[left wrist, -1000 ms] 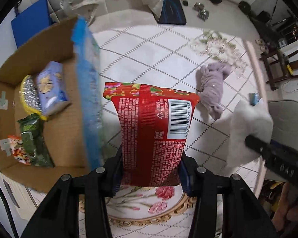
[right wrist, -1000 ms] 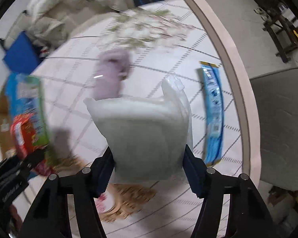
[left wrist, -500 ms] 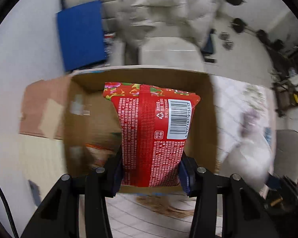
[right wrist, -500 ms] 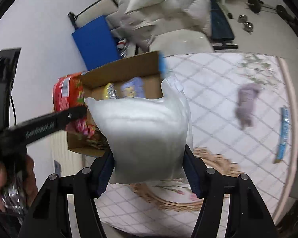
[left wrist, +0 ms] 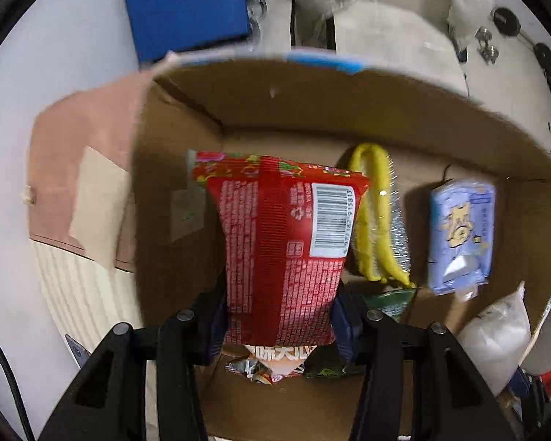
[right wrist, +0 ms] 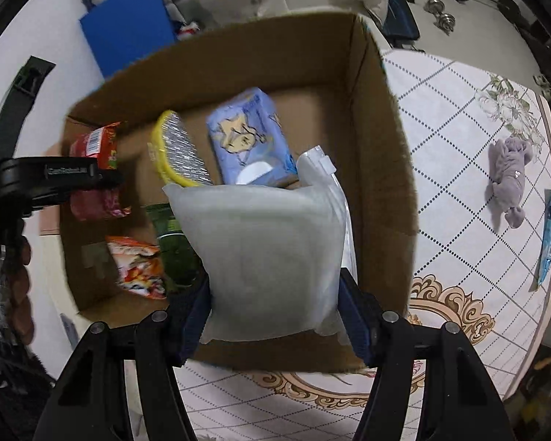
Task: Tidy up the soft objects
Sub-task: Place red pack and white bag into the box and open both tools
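Red packet [left wrist: 283,246] is pinched by the left gripper [left wrist: 279,316] and white pouch [right wrist: 272,261] by the right gripper [right wrist: 275,308], both held over the box [right wrist: 382,154].

Red packet [left wrist: 283,250] hides most of an orange-white wrapper [left wrist: 272,365] below it; we cannot read its print. White bag [right wrist: 272,264] covers the box floor [right wrist: 312,117] behind it. Cardboard rim [left wrist: 312,60] motion-blurred.

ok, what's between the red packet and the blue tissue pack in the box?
The yellow-rimmed silver scrubber, between red packet and blue tissue pack; both wrist views show it.
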Demonstrator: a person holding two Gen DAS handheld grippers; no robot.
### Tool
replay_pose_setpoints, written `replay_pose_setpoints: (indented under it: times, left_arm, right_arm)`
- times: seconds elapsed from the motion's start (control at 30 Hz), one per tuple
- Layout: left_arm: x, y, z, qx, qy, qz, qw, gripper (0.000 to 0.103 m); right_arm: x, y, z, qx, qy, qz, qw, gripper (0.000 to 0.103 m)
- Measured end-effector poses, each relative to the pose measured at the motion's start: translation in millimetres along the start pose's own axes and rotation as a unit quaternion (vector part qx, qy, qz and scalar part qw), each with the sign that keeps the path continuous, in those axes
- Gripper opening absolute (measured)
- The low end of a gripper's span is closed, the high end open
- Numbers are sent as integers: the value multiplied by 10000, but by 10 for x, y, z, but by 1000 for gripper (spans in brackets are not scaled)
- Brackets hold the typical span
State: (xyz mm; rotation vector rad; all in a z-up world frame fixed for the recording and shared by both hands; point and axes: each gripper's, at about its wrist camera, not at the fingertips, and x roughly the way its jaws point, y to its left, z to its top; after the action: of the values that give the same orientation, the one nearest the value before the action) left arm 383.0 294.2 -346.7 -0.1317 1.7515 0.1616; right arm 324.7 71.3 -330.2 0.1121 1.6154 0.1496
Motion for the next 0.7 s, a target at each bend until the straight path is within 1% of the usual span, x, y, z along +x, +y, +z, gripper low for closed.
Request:
replay_pose_setpoints:
  times: [0.07,0.1,0.13,0.17,0.2,0.23,0.3,0.4,0.47,0.53,0.57,0.6,0.63,0.7]
  left_arm:
    - [71,45,43,-132,99,-241,9996,48]
    - [90,57,60,-131,111,-292,9994,52]
    - [87,57,67,-106,84,-304,9994,55]
    - [72,51,70,-64,39,-281,9996,59]
    - [53,41,69,-21,-5,-266,9996,67]
    - [37,26,66,30,-40,-239,9997,69]
    - [17,32,50,76,-112,-206,9997,69]
    - [-57,42,-4,103,-197,-241,9995,71]
    - [-145,40,-84,173,-329,-185,9991,73]
    - [-199,66,-166,200,-438,-190,9987,78]
    - [-242,64,-224,206,-505,-240,9982,80]
    - [-292,67,-290,214,-588,-286,9976,91]
    - [-341,67,-375,230,-678,-323,9969,98]
    - [-416,51,-505,247,-834,-379,9955,99]
  right_arm:
    - [166,-5,66,25,251,-79,9997,78]
    - [247,-14,86,81,417,-52,9991,87]
    - [289,-12,100,92,478,2,9988,100]
    - [292,-8,109,92,435,4,9990,103]
    - [281,-2,108,86,378,-16,9992,103]
    - [278,3,114,66,361,-25,9993,103]
    - [273,19,132,54,378,5,9993,103]
    - [232,51,150,0,287,-92,9995,103]
    - [216,76,118,-33,249,-108,9996,103]
    - [156,118,110,-71,212,-89,9997,103]
    - [116,134,108,-110,166,-104,9997,103]
    - [69,149,74,-173,67,-150,9997,103]
    - [33,154,45,-222,-3,-186,9996,103]
    - [-38,169,-27,-344,-132,-238,9990,103]
